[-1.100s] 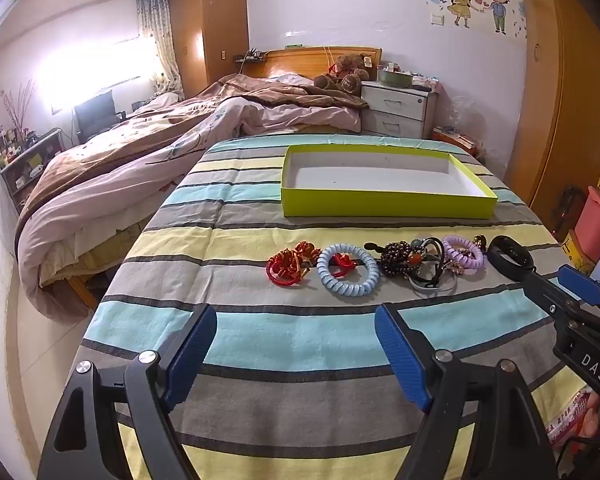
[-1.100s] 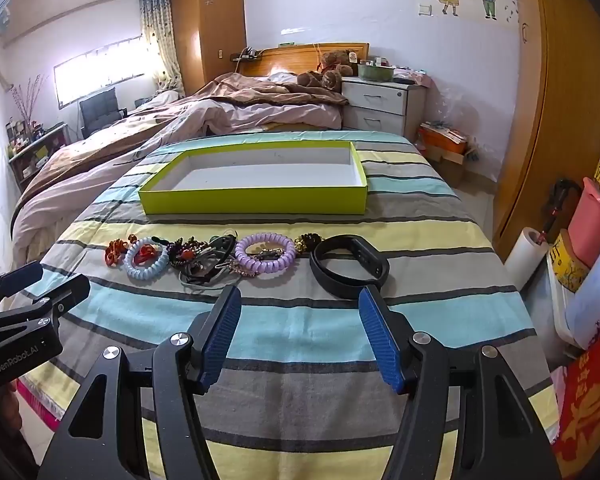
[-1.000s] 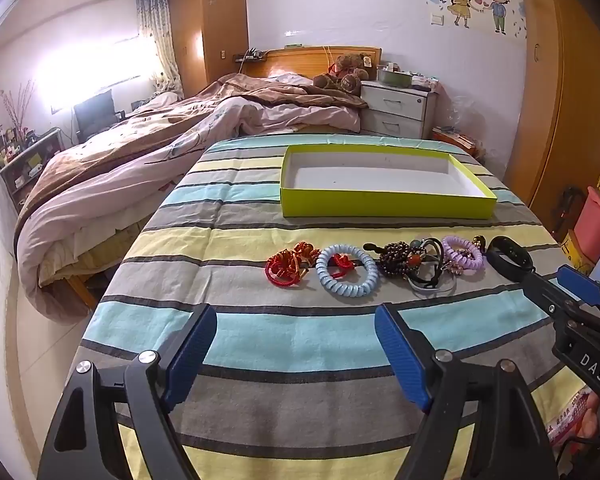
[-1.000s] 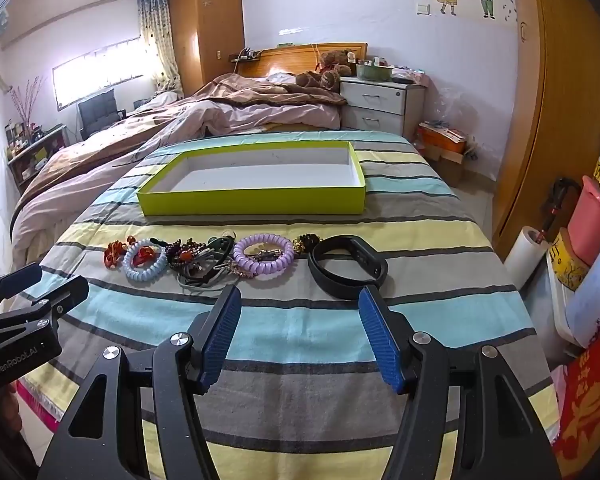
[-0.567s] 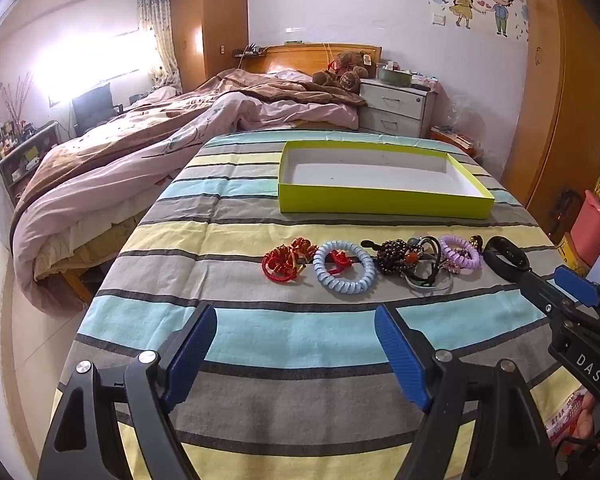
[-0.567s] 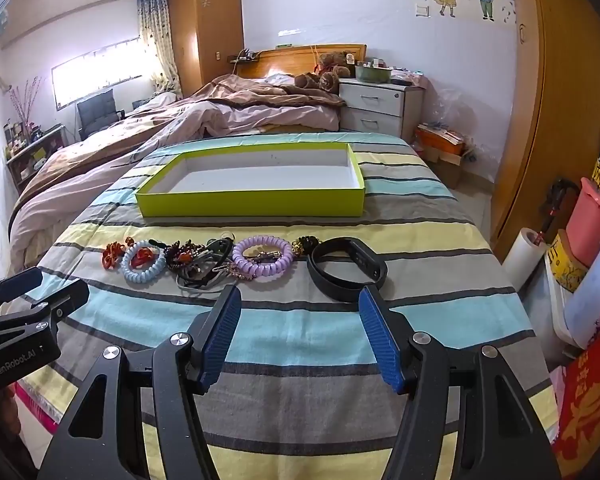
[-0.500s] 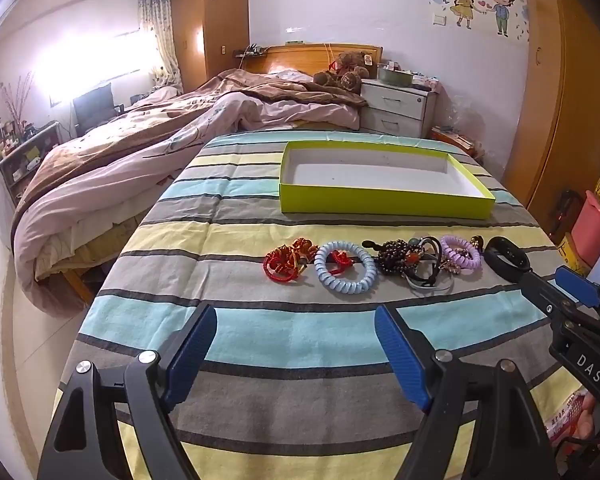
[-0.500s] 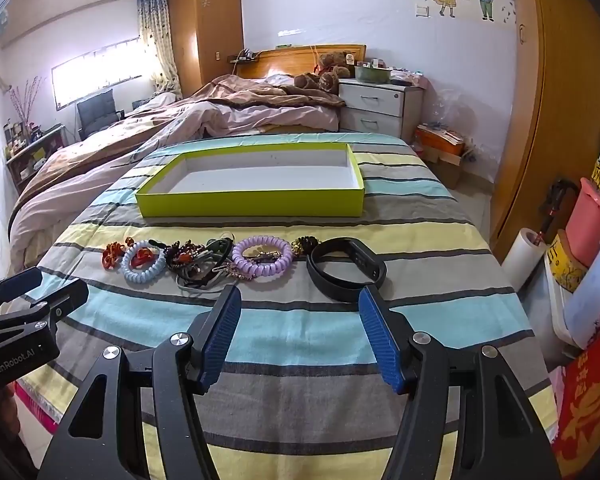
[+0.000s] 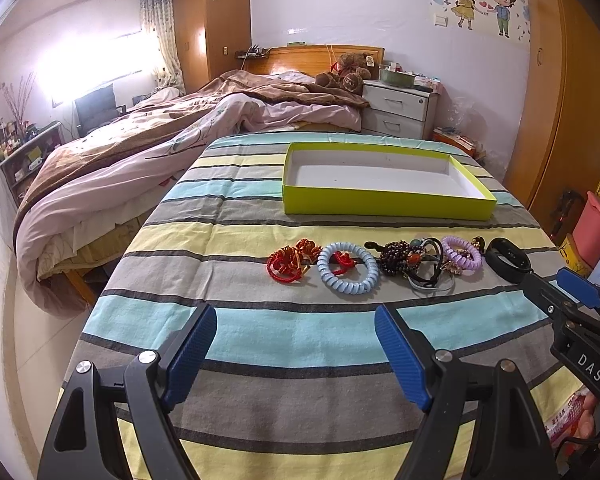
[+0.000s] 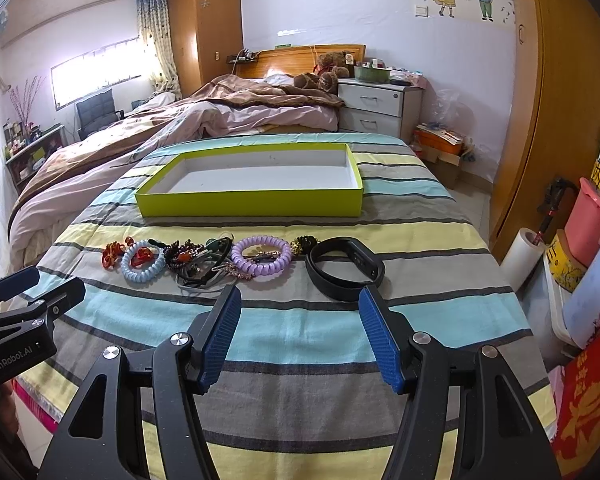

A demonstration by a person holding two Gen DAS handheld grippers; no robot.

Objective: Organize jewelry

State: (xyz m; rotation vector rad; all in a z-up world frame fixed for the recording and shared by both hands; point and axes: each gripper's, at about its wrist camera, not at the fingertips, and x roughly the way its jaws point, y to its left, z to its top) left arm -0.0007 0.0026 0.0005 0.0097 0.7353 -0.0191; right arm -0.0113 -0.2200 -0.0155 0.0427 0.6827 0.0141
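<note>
A row of jewelry lies on the striped cloth: red knotted cords (image 9: 290, 260), a light blue coil band (image 9: 348, 268) (image 10: 142, 266), a dark bead bracelet (image 9: 400, 256), a purple coil band (image 10: 262, 256) (image 9: 462, 252) and a black wristband (image 10: 344, 268) (image 9: 508, 260). An empty lime-green tray (image 9: 384, 202) (image 10: 252, 202) stands behind them. My left gripper (image 9: 296, 336) is open and empty, short of the blue band. My right gripper (image 10: 300, 320) is open and empty, just short of the black wristband.
The cloth-covered table ends close on the left and right. A bed with rumpled bedding (image 9: 140, 160) lies to the left. A white nightstand (image 10: 374, 110) stands at the back, and boxes and a pink bin (image 10: 588, 220) at the right.
Both grippers have crept slightly forward and stay open. The jewelry and tray have not moved.
</note>
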